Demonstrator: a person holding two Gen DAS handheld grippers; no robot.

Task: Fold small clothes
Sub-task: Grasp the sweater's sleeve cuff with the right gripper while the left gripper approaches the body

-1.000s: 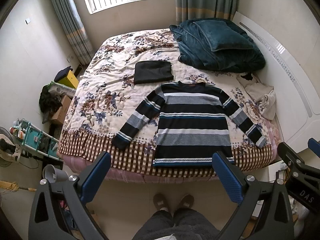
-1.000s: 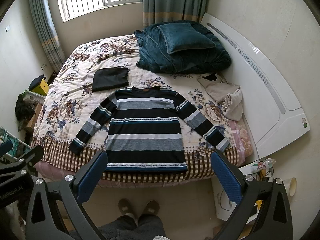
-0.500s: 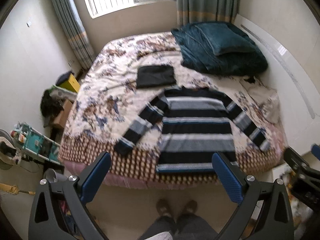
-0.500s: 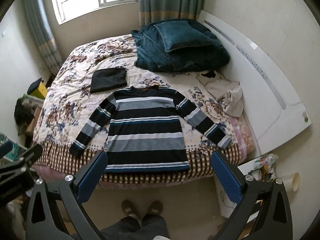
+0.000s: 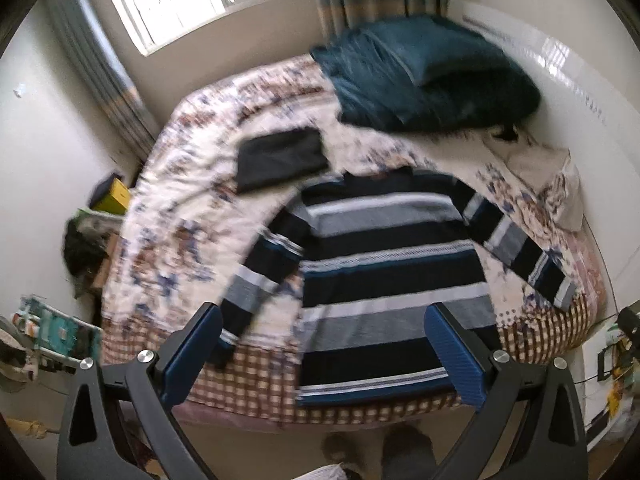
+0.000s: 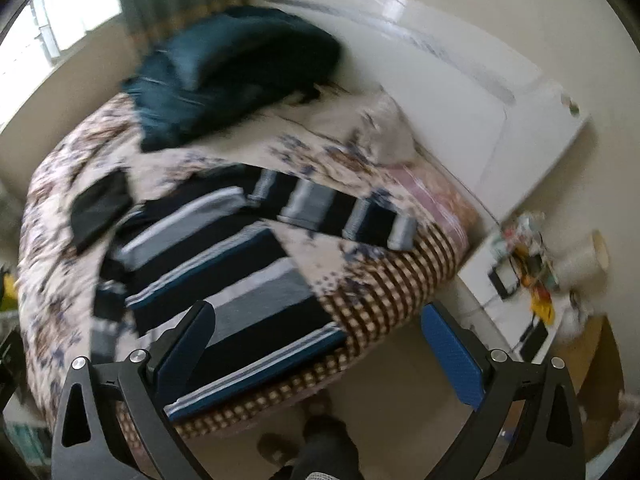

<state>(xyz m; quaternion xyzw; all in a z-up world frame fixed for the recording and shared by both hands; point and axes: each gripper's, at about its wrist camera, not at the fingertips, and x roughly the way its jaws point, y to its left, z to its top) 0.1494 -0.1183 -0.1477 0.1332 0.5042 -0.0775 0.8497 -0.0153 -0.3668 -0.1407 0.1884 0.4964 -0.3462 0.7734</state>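
A striped sweater point(image 5: 384, 268) in black, grey and blue lies flat on the bed point(image 5: 176, 216), sleeves spread, hem at the near edge. The right wrist view shows the same sweater point(image 6: 216, 272) tilted and blurred. My left gripper point(image 5: 324, 344) is open above the hem and the left cuff, holding nothing. The right gripper point(image 6: 316, 348) hangs open over the sweater's lower right corner and the floor, also empty. A folded black garment point(image 5: 280, 158) rests beyond the left shoulder.
A teal blanket and pillow point(image 5: 424, 76) are piled at the head, beside the white headboard point(image 6: 472, 128). Beige clothes point(image 5: 552, 184) lie at the right edge. A white nightstand point(image 6: 516, 292) with clutter stands right of the bed. The person's feet point(image 6: 312, 440) are below.
Both grippers have moved down and forward toward the bed, so the sweater looks larger. The right view has swung and tilted to the right. Both stay open.
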